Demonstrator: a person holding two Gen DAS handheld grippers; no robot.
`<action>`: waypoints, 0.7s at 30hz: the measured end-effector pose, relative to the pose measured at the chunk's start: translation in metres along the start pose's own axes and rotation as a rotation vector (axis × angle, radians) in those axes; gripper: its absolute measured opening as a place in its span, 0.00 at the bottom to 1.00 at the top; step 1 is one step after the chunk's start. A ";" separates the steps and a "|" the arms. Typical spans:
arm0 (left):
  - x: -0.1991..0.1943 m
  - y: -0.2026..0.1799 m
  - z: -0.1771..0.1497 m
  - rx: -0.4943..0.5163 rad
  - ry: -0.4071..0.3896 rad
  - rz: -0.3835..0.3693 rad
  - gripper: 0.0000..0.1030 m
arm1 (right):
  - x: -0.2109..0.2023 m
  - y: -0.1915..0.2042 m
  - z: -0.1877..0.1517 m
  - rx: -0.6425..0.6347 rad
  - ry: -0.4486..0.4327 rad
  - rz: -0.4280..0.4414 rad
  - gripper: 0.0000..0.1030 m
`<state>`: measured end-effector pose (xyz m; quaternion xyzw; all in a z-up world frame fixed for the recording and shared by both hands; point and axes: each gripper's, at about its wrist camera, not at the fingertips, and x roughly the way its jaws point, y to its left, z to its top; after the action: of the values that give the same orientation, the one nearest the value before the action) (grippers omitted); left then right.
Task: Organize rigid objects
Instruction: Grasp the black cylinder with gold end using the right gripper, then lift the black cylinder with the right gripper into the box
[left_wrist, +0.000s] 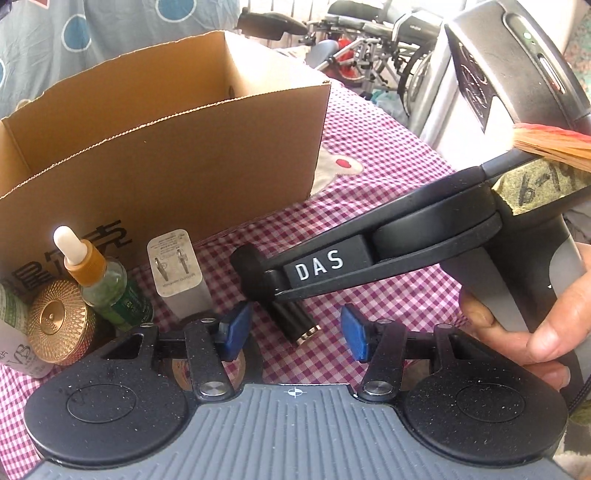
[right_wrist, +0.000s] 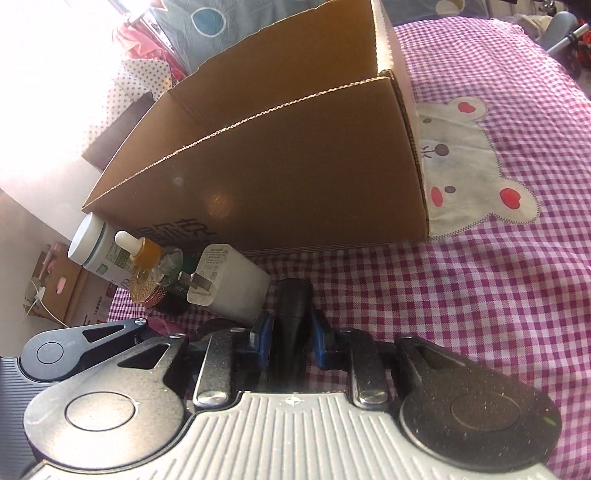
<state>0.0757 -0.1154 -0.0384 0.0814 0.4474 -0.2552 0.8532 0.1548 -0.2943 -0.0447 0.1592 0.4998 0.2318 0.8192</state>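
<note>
Black and cylindrical, a small tube (right_wrist: 291, 314) is clamped between the 2 blue pads of the right gripper (right_wrist: 291, 334), low over the pink checked cloth (right_wrist: 461, 295). The left gripper (left_wrist: 295, 334) sits just behind it with its pads apart, gripping nothing. Left of the tube, a white charger (left_wrist: 177, 277), a green dropper bottle (left_wrist: 107, 288), a gold-lidded jar (left_wrist: 59, 326) and a white bottle (right_wrist: 98, 249) stand clustered against the front wall of an open cardboard box (left_wrist: 177, 158).
</note>
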 end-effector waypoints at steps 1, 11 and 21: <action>0.001 -0.001 0.000 0.003 0.001 -0.003 0.52 | -0.003 -0.003 -0.002 0.013 -0.005 0.000 0.23; 0.019 -0.018 0.004 0.018 0.058 -0.039 0.40 | -0.025 -0.043 -0.021 0.218 -0.042 0.080 0.22; 0.022 -0.022 0.005 0.028 0.033 -0.022 0.35 | -0.027 -0.041 -0.025 0.196 -0.058 0.102 0.23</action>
<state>0.0785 -0.1439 -0.0512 0.0929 0.4589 -0.2694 0.8416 0.1306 -0.3426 -0.0559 0.2704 0.4874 0.2187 0.8009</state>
